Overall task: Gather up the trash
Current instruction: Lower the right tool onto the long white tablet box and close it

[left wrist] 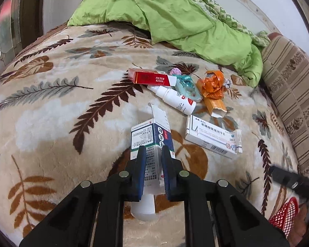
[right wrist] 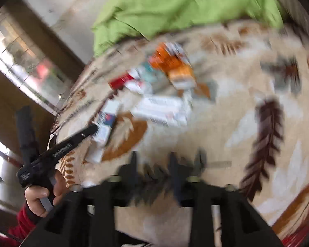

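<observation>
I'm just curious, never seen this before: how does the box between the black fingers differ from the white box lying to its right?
The blue-and-white box is clamped in the left gripper, its top flap open; the white box lies flat on the blanket, touched by nothing. The held box has dark blue panels; the other is nearly all white with a barcode. Both are printed cardboard cartons.

Left gripper (left wrist: pixel 153 154): matte black frame, navy-blue finger pads (left wrist: pixel 168 171), round silver screws at pivots. Right gripper (right wrist: pixel 154 160): same black build, blurred. Bare-skinned left hand (right wrist: pixel 41 197), red sleeve (right wrist: pixel 20 226).
</observation>
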### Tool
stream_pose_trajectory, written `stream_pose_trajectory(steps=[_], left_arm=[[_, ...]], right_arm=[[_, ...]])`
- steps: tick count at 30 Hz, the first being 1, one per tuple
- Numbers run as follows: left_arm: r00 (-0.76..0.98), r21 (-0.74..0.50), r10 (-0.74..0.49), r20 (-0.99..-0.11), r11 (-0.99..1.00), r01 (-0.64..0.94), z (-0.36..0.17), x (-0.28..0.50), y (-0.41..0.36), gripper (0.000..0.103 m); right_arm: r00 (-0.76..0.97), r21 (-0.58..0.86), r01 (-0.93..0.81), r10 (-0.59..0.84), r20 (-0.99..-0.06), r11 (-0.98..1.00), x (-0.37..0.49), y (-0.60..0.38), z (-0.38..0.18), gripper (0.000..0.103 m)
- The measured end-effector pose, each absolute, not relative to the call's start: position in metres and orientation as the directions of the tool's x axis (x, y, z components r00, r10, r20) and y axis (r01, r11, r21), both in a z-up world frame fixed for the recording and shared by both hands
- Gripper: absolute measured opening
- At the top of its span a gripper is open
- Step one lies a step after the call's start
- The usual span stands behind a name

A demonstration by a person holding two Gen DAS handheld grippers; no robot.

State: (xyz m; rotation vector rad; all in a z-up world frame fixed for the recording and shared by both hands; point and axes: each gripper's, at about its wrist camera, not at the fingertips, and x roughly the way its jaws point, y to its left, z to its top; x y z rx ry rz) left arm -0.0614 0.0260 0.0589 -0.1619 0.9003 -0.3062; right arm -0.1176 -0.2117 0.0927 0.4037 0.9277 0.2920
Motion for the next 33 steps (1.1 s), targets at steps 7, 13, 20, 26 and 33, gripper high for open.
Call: stream_pose_trajectory(steps=[7, 13, 20, 26, 33], left_arm=[[0.576, -0.258, -0.307, -0.757, 0.951, 0.168, 0.05, -0.051, 0.03, 0.046], [0.55, -0.302, -0.338, -0.764, 0.94, 0.158, 0.042, -0.047, 0.037, 0.055], [0.517, -0.321, -0.357, -0.778, 0.933, 0.161, 0.036, -0.046, 0.034, 0.061], [0.525, -0.276, -0.318, -0.789, 0.948, 0.159, 0.034, -0.043, 0.024, 0.061], [0.545, -0.2, -0.262, -0.797, 0.965, 0.171, 0.032, -0.04, 0.013, 0.046]], right_arm=[[0.586, 0.377, -0.171, 0.401, -0.704, 0.91, -0.042, -0.202, 0.094, 0.058], [0.514, 0.352, -0.185, 0.396, -0.761, 0.918, 0.021, -0.2, 0.06, 0.058], [0.384, 0.366, -0.253, 0.44, -0.812, 0.896, 0.02, -0.197, 0.034, 0.058], [0.383, 0.229, -0.376, 0.376, -0.844, 0.898, -0.016, -0.168, 0.037, 0.058], [0.45, 0.126, -0.342, 0.28, -0.848, 0.931, -0.024, -0.159, 0.029, 0.058]])
